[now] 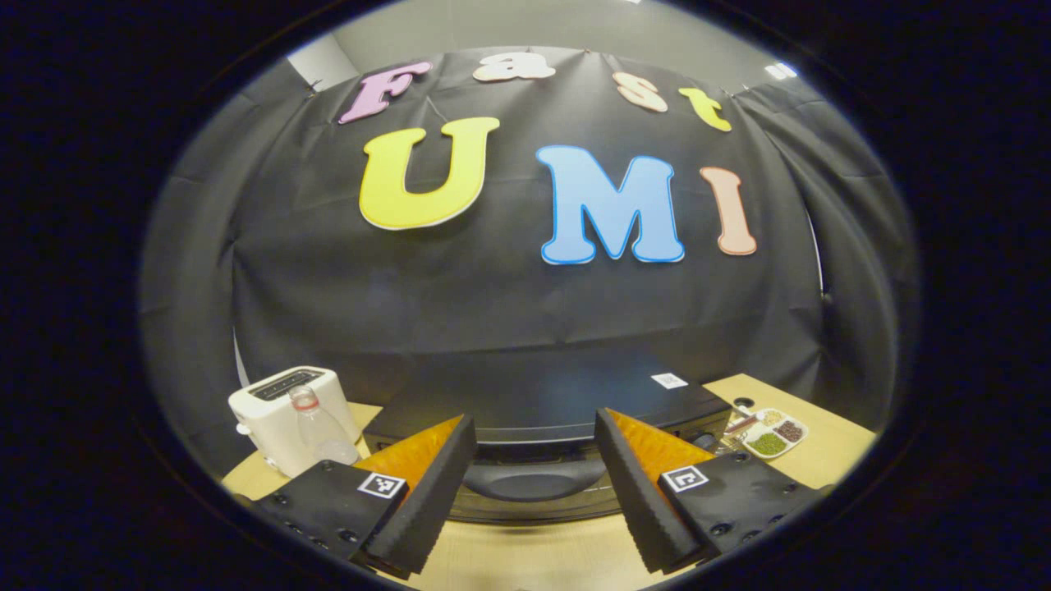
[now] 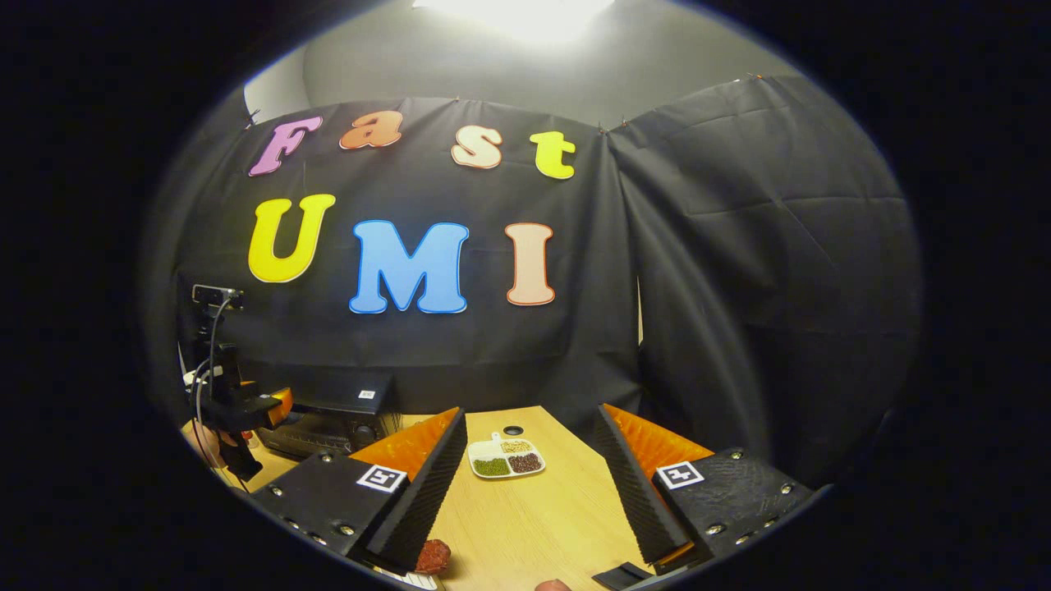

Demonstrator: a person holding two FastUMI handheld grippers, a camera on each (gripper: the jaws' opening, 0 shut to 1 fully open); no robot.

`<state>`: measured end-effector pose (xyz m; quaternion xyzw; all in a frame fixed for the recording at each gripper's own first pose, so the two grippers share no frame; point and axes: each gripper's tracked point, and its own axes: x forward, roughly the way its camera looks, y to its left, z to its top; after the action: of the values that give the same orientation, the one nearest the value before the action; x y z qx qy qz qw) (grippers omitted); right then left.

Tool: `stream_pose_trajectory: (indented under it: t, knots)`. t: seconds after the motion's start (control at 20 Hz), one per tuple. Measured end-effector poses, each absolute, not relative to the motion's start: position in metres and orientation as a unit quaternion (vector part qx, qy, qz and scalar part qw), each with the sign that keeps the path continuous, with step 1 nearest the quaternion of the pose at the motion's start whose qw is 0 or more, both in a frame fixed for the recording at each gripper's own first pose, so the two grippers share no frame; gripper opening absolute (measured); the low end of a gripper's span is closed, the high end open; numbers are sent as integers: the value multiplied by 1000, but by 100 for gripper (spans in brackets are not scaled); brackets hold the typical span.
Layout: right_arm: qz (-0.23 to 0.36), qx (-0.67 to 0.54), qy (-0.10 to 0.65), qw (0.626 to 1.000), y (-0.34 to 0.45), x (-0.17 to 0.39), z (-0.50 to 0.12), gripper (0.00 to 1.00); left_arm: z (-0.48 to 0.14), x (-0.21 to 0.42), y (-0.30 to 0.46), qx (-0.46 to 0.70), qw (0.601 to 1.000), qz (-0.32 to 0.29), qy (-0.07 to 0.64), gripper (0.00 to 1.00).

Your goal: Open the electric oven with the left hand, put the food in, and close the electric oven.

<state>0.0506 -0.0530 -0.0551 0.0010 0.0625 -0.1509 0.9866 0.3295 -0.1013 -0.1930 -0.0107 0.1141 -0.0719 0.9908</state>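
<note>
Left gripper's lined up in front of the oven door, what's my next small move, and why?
Probably ease the left hand-held gripper forward and close on the oven's door handle: its fingers are open either side of the handle, not yet pressing it, and the door looks shut.

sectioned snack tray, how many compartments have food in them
3 in the right gripper view: on the sectioned snack tray, green bits front left, dark bits front right, pale bits at the back. The left gripper view shows a fourth part, contents too small to tell.
</note>
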Motion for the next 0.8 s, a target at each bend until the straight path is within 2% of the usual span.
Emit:
stream_pose_trajectory:
  t: [0.35,0.45,0.5,0.55,0.75,0.8]
  knots:
    - [-147,-11,71,986,-47,54,-56,95,-220,342,-105,-5,988,-71,134,100]
    - [-146,-16,73,986,-47,53,-57,95,-220,341,-106,-1,989,-68,128,92]
    - [-146,-17,74,986,-48,53,-57,95,-219,339,-106,-2,990,-67,123,100]
    - [-145,-16,74,987,-47,53,-56,95,-220,337,-106,-3,990,-65,126,100]
    - [-139,-16,71,988,-48,53,-56,95,-222,319,-105,-1,990,-62,123,98]
    - [-135,-16,70,988,-47,52,-56,95,-223,313,-105,0,990,-61,123,95]
